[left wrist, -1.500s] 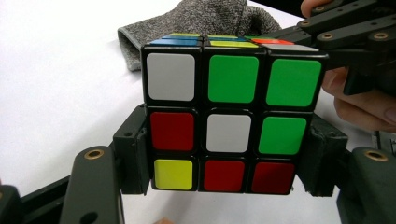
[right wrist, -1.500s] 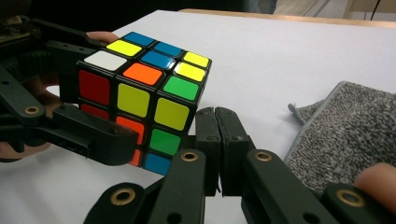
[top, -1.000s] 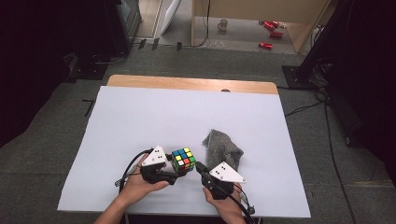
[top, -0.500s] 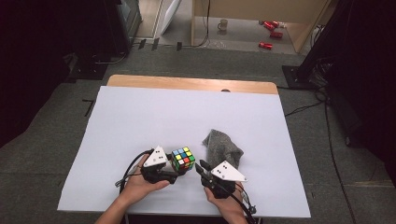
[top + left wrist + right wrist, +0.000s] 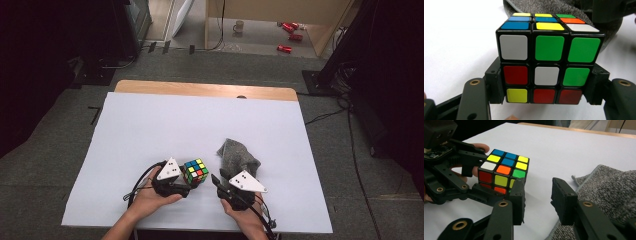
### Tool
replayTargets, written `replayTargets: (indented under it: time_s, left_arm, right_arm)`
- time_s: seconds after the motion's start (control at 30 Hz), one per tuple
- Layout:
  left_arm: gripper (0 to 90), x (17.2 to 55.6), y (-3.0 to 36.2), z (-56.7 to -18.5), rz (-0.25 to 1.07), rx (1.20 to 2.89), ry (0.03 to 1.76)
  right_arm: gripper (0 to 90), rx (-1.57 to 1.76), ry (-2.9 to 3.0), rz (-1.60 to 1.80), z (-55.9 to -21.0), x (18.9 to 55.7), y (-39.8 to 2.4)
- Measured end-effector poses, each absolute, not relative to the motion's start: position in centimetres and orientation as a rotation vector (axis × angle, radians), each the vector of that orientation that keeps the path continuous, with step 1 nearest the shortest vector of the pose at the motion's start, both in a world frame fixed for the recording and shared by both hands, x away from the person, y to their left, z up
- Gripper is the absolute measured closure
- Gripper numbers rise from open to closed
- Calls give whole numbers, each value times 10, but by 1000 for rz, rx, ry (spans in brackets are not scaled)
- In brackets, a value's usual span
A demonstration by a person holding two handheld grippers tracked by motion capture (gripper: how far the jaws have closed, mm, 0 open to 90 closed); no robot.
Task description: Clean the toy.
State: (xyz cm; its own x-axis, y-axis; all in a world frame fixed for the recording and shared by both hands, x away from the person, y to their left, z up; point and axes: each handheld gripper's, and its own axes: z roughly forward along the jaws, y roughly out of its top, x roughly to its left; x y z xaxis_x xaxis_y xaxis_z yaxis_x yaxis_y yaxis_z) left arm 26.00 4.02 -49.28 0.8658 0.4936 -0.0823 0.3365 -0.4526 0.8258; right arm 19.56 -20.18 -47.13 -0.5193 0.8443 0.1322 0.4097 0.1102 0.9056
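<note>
The left gripper (image 5: 186, 183) is clamping the cube (image 5: 547, 60) by its sides just above the counter (image 5: 150, 130), hiding its base, while the right gripper (image 5: 537, 200), fingers just opening and empty, is blocking the cloth (image 5: 609, 192).

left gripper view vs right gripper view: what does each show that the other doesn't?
Left gripper view alone: the left tool clamping the Rubik's cube at its bottom layer, and that face's bottom row of yellow, red, red.

Right gripper view alone: the right tool with jaws apart and nothing between them, having just opened, plus the table's wooden far edge.

Both: the cube, the grey knitted cloth and the white table cover.
</note>
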Motion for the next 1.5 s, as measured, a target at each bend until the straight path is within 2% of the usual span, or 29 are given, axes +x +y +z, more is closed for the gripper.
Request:
replayTargets:
  time_s: [0.23,0.67,1.0,1.23,1.5]
  left_arm:
    - [343,260,40,-494,208,2099,604]
    - [343,258,39,-495,207,2142,618]
    - [332,259,42,-496,180,2148,652]
    - [283,259,46,-496,151,2139,663]
    - [291,258,49,-495,150,2120,665]
  right_arm:
    - [563,1236,1976,1365,-472,197,-203]
    - [522,1259,1979,1349,-472,198,-205]
    - [442,1274,1995,1350,-473,199,-206]
    - [422,1278,2001,1377,-472,200,-209]
    - [393,1236,2071,1431,-471,203,-212]
